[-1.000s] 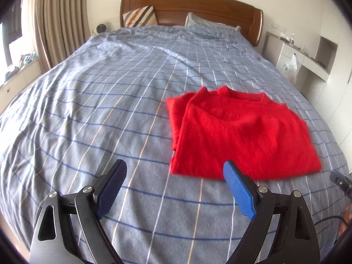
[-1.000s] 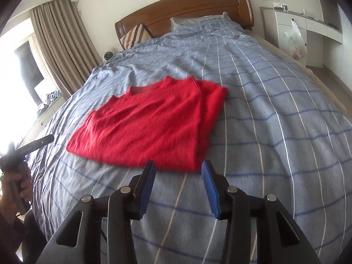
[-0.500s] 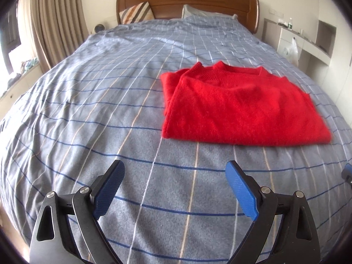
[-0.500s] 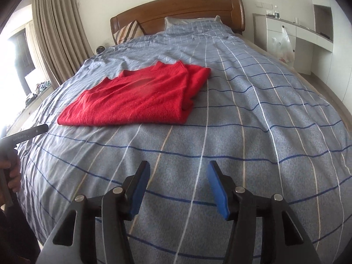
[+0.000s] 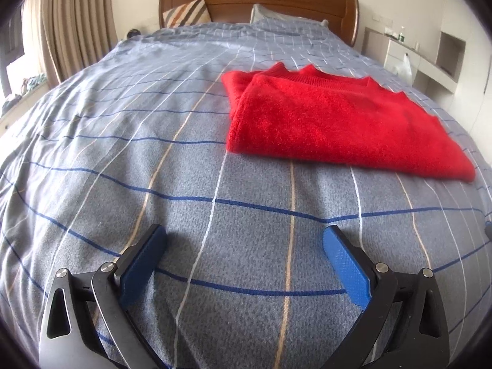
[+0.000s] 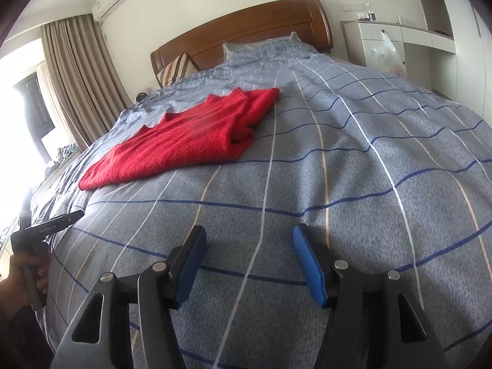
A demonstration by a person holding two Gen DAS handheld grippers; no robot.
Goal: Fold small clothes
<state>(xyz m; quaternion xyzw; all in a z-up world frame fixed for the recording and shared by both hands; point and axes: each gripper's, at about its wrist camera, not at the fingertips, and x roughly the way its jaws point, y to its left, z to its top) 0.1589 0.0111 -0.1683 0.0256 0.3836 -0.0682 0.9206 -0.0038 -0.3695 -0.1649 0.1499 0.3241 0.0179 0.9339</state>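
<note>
- Both wrist cameras are sitting lower over the bed than a second ago: the red sweater [image 5: 335, 120] is reading flatter and farther up each picture, and more bare bedspread is showing ahead of the fingers.
- Left wrist view: the left gripper [image 5: 244, 259] is hanging just above the checked bedspread [image 5: 123, 153], its jaws opening toward their widest, with nothing but cloth of the bed between them.
- Left wrist view: the sweater is lying ahead and to the right of this gripper, well apart from the fingertips. It is already folded into a flat slab, collar toward the headboard [image 5: 261, 0], long axis running across the picture, left to right.
- Left wrist view: the sweater's near left corner is the part lying closest to this gripper.
- Right wrist view: the right gripper [image 6: 249, 261] is also opening, standing about half apart and holding nothing, low over the bedspread.
- Right wrist view: the sweater [image 6: 184, 141] is lying ahead and to the left, well apart, its doubled edge facing the right side of the bed.
- Right wrist view: the left hand [image 6: 21, 273] is showing at the left edge, wrapped around its gripper's handle.
- Judgement: the sweater is lying between the two lines of approach, so neither hand is clearly nearer; any further fold would call for both reaching forward and inward to the near hem.
</note>
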